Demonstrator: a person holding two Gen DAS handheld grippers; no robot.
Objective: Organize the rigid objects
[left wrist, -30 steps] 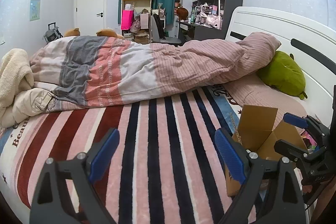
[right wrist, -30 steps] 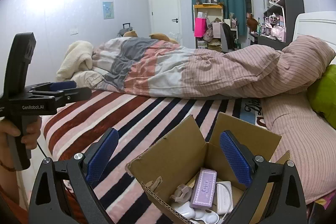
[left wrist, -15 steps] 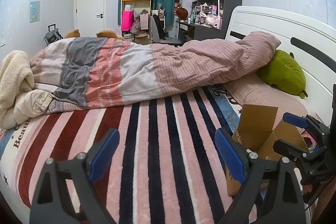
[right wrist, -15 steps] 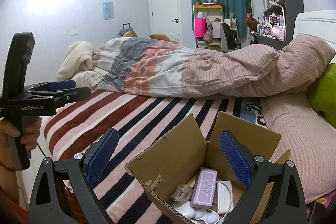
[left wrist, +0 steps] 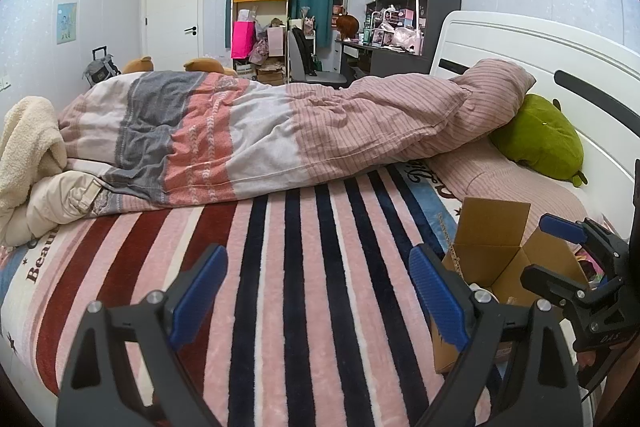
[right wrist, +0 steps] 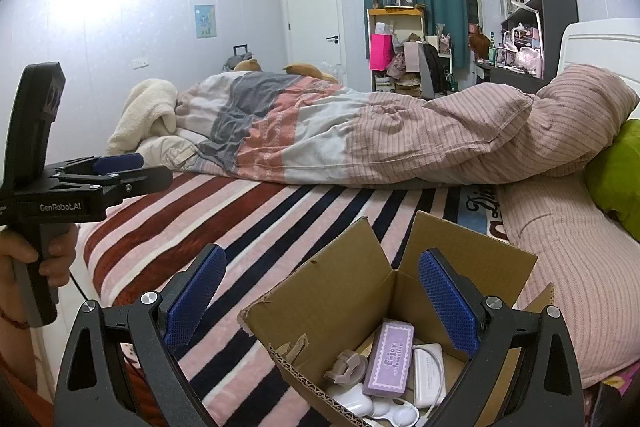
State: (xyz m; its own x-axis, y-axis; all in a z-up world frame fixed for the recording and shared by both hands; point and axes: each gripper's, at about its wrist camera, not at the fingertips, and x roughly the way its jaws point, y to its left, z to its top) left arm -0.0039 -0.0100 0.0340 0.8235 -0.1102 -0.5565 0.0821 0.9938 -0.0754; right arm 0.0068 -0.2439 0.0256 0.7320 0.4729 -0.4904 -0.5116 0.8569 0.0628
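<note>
Between the blue pads of our right tool (right wrist: pixel 320 303), which stand wide apart and hold nothing, we look straight down into the open cardboard box (right wrist: pixel 348 291) on the striped bed cover (right wrist: pixel 256 223). That box sits directly under and just ahead of this tool. Inside it a lilac box (right wrist: pixel 390 359) leans with its long axis running away from us and roughly in line with the tool's fingers, a white charger (right wrist: pixel 428 375) just to its right, a beige plastic piece (right wrist: pixel 346 367) to its left, and white items below that we cannot identify. Our left tool (left wrist: pixel 318 291), equally wide and empty, hovers over bare stripes, with the box off to its right side beside the pillow. So the right hand is clearly the nearer one; we judge that any pick starts there, with a short descent into the box.
</note>
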